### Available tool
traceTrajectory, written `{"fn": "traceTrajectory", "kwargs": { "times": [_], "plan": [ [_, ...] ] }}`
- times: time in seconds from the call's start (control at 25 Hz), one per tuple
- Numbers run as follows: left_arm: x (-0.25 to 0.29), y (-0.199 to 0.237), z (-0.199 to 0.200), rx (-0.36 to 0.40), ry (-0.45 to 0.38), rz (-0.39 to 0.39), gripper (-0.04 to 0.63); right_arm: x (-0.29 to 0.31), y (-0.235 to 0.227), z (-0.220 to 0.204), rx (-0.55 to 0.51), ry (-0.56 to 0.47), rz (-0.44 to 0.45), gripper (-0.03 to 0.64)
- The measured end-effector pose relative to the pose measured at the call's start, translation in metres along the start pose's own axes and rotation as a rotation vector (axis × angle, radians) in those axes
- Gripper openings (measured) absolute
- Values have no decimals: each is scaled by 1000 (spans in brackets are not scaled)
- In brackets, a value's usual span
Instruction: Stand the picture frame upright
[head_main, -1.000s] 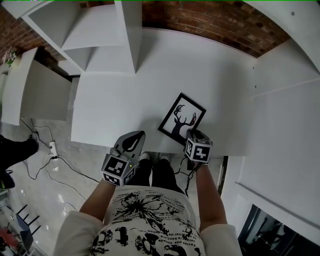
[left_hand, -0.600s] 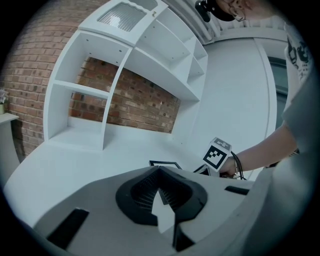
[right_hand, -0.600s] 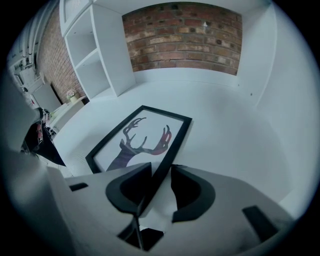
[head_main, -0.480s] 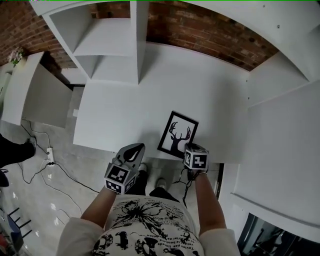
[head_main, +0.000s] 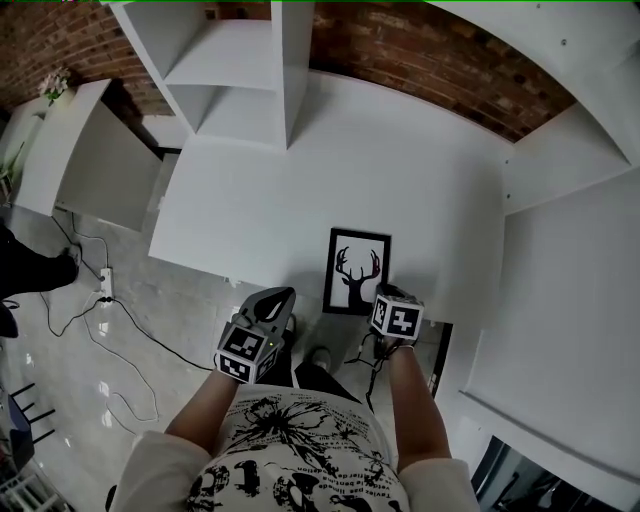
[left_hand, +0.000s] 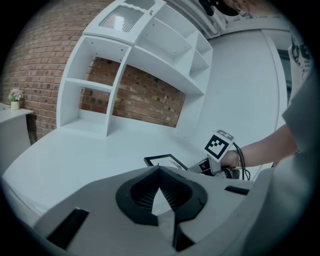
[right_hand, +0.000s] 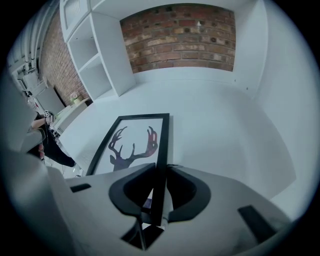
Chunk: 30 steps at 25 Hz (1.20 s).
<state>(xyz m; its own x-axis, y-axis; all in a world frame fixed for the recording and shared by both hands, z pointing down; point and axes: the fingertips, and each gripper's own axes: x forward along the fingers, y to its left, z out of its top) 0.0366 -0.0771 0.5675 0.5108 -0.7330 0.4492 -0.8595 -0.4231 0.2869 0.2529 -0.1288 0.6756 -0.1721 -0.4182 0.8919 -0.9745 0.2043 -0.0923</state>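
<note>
A black picture frame (head_main: 356, 270) with a deer-antler print lies flat on the white table (head_main: 300, 180) near its front edge. My right gripper (head_main: 384, 294) points steeply down at the frame's near right side. Its jaws have just been closing, and in the right gripper view the frame's (right_hand: 132, 142) black right rail is pinched between the pads of the right gripper (right_hand: 159, 172). My left gripper (head_main: 270, 303) hovers shut and empty over the table's front edge, left of the frame. From the left gripper view the frame (left_hand: 165, 160) and the right gripper (left_hand: 212, 162) show beyond the closed left gripper (left_hand: 159, 172).
A white open shelf unit (head_main: 250, 70) stands at the table's back left against a brick wall (head_main: 430, 50). White panels (head_main: 570, 250) bound the right side. A low white cabinet (head_main: 70, 160) and cables on the glossy floor (head_main: 110, 330) lie to the left.
The right gripper's jaws have closed onto the frame's right rail. The frame has turned from slanted to nearly square with the table edge. The left gripper has shifted slightly along the table's front.
</note>
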Motion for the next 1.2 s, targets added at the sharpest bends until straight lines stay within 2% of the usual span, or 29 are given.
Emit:
{"fn": "traceTrajectory", "kwargs": {
  "times": [0.28, 0.4, 0.48, 0.64, 0.72, 0.8, 0.92, 1.2],
  "plan": [
    [2, -17, -24, -26, 38, 9, 11, -10, 5, -21, 51, -2, 12, 74],
    [9, -22, -41, -77, 68, -22, 11, -13, 6, -29, 101, 1, 32, 74],
    [15, -27, -61, -175, 112, -76, 12, -14, 8, -32, 131, 6, 48, 74],
    [24, -37, -92, -470, 152, -181, 24, -19, 9, -40, 129, 20, 56, 74],
    [31, -40, -101, -561, 157, -210, 122, -21, 9, -44, 132, 22, 58, 74],
    [40, -41, -108, -614, 171, -228, 210, -22, 10, -48, 138, 24, 64, 74],
    [53, -44, -112, -674, 180, -272, 255, -25, 13, -53, 129, 30, 70, 74],
    [65, -41, -105, -818, 134, -407, 231, -29, 22, -64, 107, 49, 82, 74]
  ]
}}
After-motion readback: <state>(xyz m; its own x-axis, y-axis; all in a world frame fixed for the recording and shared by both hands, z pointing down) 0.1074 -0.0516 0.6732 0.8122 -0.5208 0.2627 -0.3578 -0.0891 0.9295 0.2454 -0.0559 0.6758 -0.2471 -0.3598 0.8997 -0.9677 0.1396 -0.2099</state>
